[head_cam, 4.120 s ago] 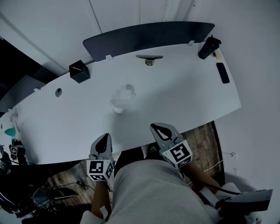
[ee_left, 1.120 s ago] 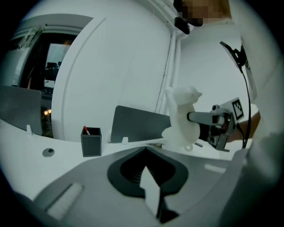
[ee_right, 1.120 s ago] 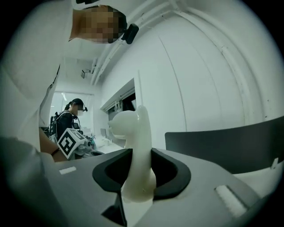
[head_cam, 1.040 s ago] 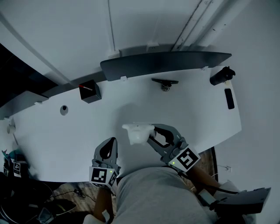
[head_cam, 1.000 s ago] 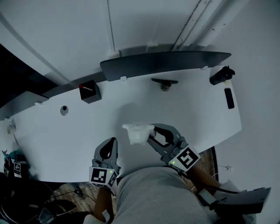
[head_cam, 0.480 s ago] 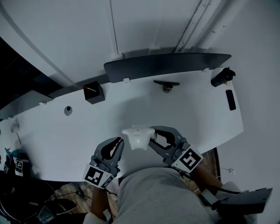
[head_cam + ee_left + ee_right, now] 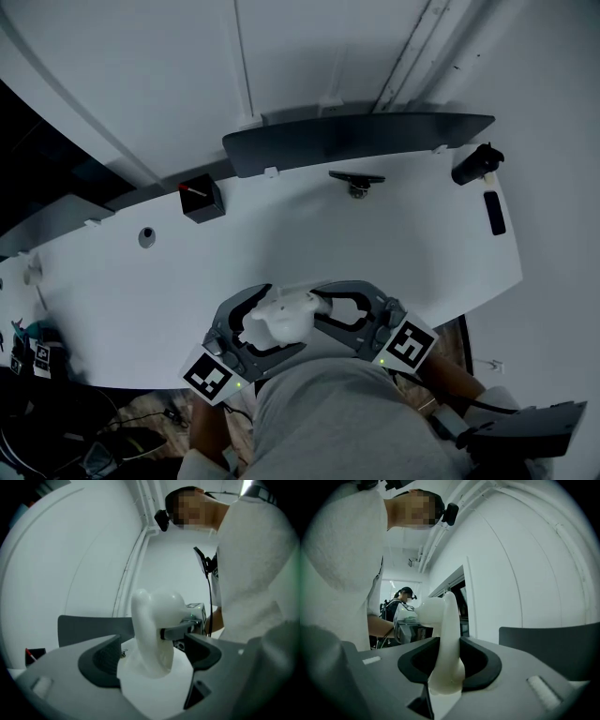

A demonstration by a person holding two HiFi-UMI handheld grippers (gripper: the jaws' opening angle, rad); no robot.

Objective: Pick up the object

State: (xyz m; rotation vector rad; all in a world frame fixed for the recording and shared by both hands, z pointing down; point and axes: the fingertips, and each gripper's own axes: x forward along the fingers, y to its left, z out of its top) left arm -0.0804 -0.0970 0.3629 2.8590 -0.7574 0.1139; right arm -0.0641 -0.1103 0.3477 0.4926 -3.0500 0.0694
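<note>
Where the head view looks down on the white desk [image 7: 394, 244], entries run as follows.

**Head view.**
- White object [image 7: 278, 317]: a moulded piece, held over the near edge of the desk about midway along it, close to the person's body.
- Right gripper [image 7: 319, 307]: reaches the object from the right.
- Left gripper [image 7: 265, 326]: curves round the object from the left.
- Far edge: dark divider panel [image 7: 356, 139], with a black box [image 7: 202, 198] towards the far left.
- Far right corner: black bottle [image 7: 472, 164], and a phone [image 7: 494, 214] just nearer than it.

**Left gripper view.**
- Left gripper [image 7: 152, 662]: jaws wide apart, a gap showing at each pad.
- White object [image 7: 152, 620]: stands between these jaws, rounded top uppermost, gripped by neither.
- Right gripper [image 7: 177, 631]: its narrow jaw tips pinch the object's side.

**Right gripper view.**
- Right gripper [image 7: 447, 660]: jaws drawn in tight on a thin upright fin of the white object [image 7: 440, 616], which it carries alone.
- No desk shows below the object, so it appears lifted clear.

**Step in hand (judgement).**
- The pick-up looks done by the right tool.
- The left tool is placed as for a second hold or a handover.

**Next move (judgement).**
- It calls for the left jaws to close evenly on the bulbous body.
- The right grip should not release until the left one is firm, since the smooth rounded form could slip or twist.
</note>
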